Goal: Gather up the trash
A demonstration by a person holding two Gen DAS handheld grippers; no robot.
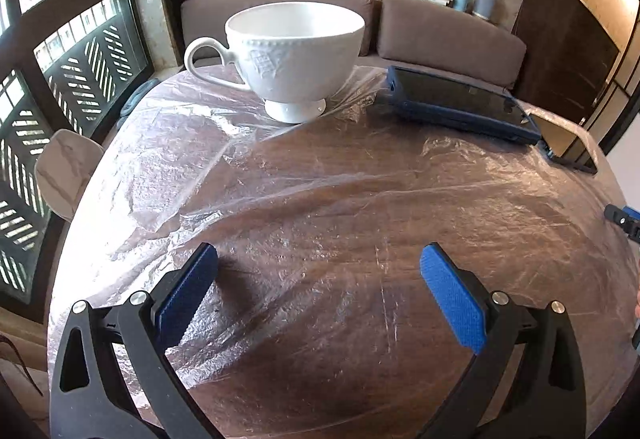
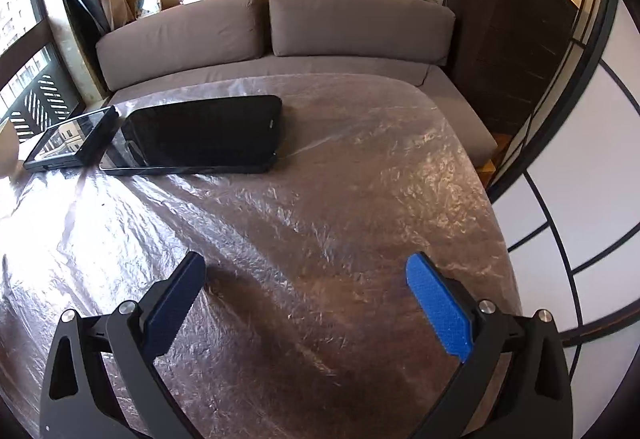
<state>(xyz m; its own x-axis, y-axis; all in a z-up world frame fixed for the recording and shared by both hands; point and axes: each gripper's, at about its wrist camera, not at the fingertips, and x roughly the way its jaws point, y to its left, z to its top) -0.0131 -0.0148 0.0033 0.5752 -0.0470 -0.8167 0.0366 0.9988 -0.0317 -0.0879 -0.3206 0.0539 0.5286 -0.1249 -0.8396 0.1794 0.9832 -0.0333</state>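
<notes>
A thin, crinkled clear plastic sheet (image 1: 320,199) covers the round wooden table; it also shows in the right wrist view (image 2: 320,199). My left gripper (image 1: 320,279) is open and empty, low over the near part of the sheet. My right gripper (image 2: 306,287) is open and empty over the sheet too; its tip shows at the right edge of the left wrist view (image 1: 624,221). No loose scrap of trash shows besides the plastic sheet.
A white footed cup (image 1: 288,55) stands at the far side on the sheet. A dark tablet in a blue case (image 1: 460,103) lies to its right, shown also in the right wrist view (image 2: 64,139), beside a larger black tablet (image 2: 200,135). A brown sofa (image 2: 272,35) lies beyond.
</notes>
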